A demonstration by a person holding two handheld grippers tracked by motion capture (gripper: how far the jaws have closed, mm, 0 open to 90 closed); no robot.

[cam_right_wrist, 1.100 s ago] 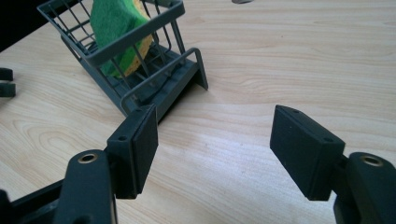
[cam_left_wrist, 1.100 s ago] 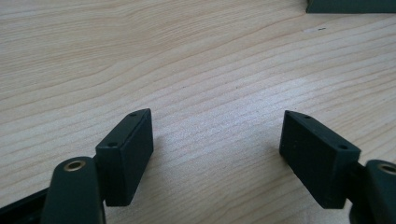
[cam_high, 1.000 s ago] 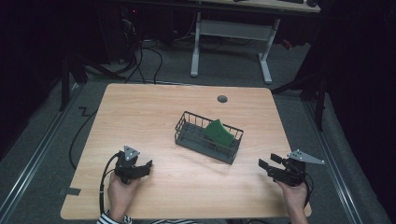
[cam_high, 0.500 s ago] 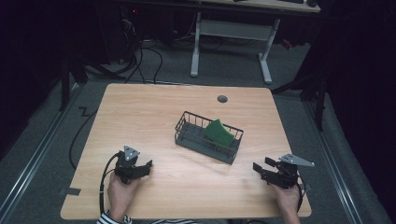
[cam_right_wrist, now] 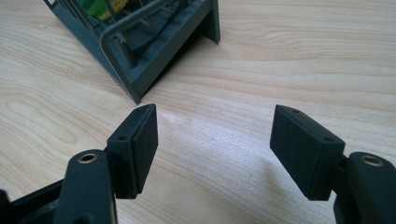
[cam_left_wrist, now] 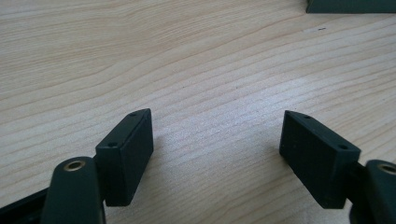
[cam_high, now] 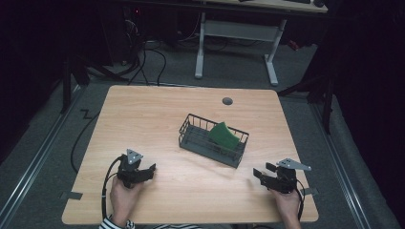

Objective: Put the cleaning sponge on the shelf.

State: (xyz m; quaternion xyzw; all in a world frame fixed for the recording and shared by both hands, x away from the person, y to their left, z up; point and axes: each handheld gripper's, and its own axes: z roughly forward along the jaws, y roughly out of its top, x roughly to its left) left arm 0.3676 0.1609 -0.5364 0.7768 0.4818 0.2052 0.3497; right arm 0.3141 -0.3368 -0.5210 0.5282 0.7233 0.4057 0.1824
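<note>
The green rectangular sponge (cam_high: 224,136) is leaned inside the dark wire basket (cam_high: 191,141) mid-table. Both jaws are held apart — right gripper (cam_right_wrist: 214,128) nearest, left gripper (cam_left_wrist: 217,135) idle — so a descent from above is advised.

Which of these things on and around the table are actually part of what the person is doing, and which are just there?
Part of the job:
wire basket
green sponge leaning inside it
left gripper, open
right gripper, open

Just there:
grommet hole in the table
white desk frame behind
floor cables
</note>
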